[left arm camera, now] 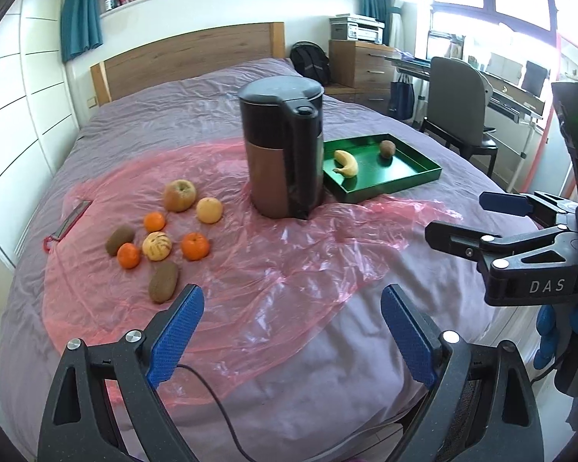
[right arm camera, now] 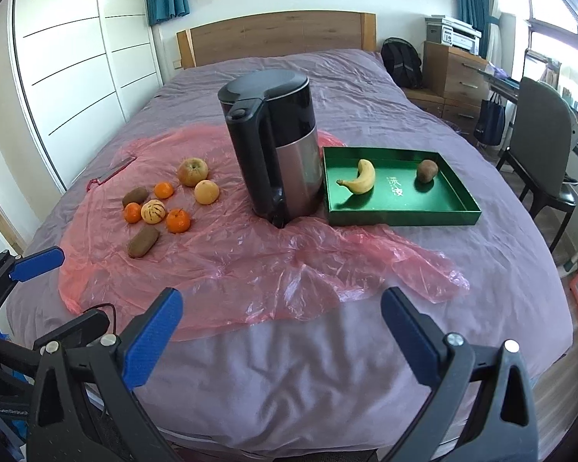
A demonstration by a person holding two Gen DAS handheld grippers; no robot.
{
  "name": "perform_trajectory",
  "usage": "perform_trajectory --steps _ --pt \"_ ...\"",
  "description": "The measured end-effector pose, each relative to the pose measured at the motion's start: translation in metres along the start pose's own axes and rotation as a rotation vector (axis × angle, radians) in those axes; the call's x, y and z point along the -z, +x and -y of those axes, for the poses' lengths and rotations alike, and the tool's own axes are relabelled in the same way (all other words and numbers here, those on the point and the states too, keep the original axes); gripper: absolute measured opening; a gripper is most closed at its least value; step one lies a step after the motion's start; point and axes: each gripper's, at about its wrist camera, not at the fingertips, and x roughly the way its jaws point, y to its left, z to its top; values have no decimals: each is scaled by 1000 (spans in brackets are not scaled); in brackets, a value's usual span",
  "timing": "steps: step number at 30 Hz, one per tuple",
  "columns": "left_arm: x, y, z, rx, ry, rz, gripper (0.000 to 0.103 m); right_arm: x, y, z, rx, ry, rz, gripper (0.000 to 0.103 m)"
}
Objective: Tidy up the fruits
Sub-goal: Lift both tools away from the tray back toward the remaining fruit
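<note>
A green tray point(right arm camera: 400, 215) on the bed holds a banana point(right arm camera: 360, 179) and a kiwi point(right arm camera: 426, 171); it also shows in the left wrist view point(left arm camera: 389, 186). Left of the kettle, on pink plastic, lie an apple point(right arm camera: 192, 171), a yellow citrus point(right arm camera: 206, 191), several small oranges point(right arm camera: 178, 220), a scored pale fruit point(right arm camera: 153, 211) and two kiwis point(right arm camera: 143, 241). My left gripper point(left arm camera: 290, 331) is open and empty, near kiwi point(left arm camera: 163, 282). My right gripper point(right arm camera: 283, 335) is open and empty, at the bed's near edge; it also shows in the left wrist view point(left arm camera: 466, 219).
A tall black and steel kettle point(right arm camera: 277, 146) stands between the loose fruit and the tray. Crinkled pink plastic sheet point(right arm camera: 273, 269) covers the bed's middle. A small red-edged flat object point(left arm camera: 71, 219) lies at the left. A chair point(right arm camera: 543, 154) and desk stand right of the bed.
</note>
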Motion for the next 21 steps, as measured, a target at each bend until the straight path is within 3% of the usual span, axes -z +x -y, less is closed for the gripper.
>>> perform_trajectory --steps 6,21 --pt "14 -3 -27 -35 -40 11 91 1 5 -25 -6 -41 -11 103" --pt "45 12 -122 -105 -200 5 90 -7 48 -87 -120 -128 -33 103"
